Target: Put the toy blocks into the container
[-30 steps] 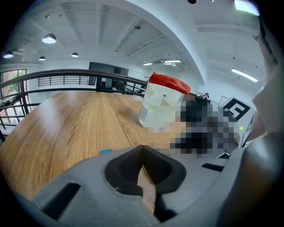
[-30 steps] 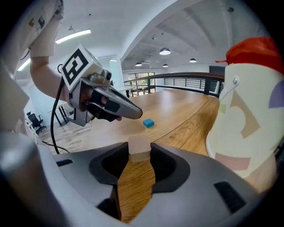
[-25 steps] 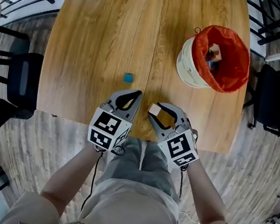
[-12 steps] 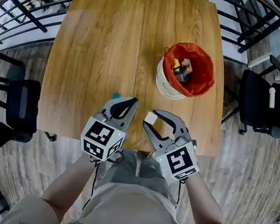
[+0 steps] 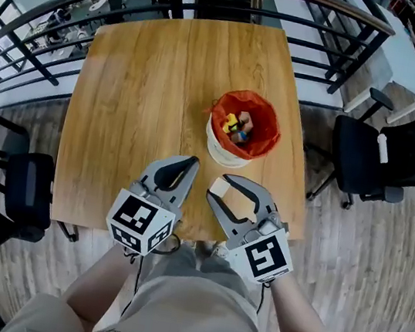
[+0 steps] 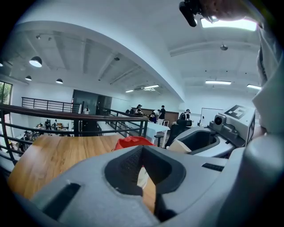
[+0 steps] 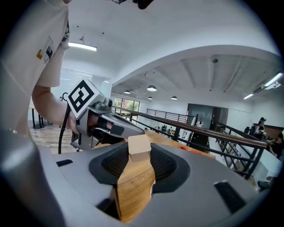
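- Both grippers are higher over the round-cornered wooden table (image 5: 134, 87) than a second ago, and the white bucket lined with a red bag (image 5: 216, 152) now looks smaller and further below them.
- The right gripper (image 5: 218, 189) still pinches a pale wooden block (image 5: 221, 188), just on the person's side of the bucket.
- The left gripper (image 5: 189, 163), beside it, stays clenched and empty.
- Coloured toy blocks (image 5: 237, 125) lie inside the bucket.
- A black metal railing (image 5: 327, 4) curves beyond the bucket, and a black office chair (image 5: 368, 159) stands to its right on the grey plank floor (image 5: 365, 257).
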Tool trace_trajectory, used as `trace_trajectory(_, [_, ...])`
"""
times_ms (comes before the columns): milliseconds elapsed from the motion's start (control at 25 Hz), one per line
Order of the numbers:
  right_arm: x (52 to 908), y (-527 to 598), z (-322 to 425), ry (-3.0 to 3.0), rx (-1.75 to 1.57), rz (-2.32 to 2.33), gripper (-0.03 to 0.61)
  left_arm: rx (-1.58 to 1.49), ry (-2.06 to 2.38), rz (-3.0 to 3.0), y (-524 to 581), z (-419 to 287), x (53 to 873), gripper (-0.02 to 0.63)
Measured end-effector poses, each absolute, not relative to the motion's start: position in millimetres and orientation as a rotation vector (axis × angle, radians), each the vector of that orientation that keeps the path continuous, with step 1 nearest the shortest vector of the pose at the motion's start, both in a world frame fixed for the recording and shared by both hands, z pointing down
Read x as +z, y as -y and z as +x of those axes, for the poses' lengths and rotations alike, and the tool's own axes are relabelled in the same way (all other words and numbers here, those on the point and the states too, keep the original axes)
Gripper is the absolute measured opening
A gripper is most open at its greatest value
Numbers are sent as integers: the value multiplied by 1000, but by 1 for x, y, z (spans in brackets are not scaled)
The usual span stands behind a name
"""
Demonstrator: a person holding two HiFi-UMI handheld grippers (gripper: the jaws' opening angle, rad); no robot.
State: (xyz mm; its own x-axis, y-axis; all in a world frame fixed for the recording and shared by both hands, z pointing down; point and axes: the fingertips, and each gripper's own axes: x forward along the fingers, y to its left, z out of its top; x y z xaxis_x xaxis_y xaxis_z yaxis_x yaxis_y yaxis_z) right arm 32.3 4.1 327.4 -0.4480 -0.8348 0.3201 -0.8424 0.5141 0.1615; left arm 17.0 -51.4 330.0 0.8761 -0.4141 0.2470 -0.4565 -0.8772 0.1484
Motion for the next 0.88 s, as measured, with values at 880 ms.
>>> trace_trajectory(880, [245,32,92,2370,-80,1696,158,129,649,3028,69,61,237,12])
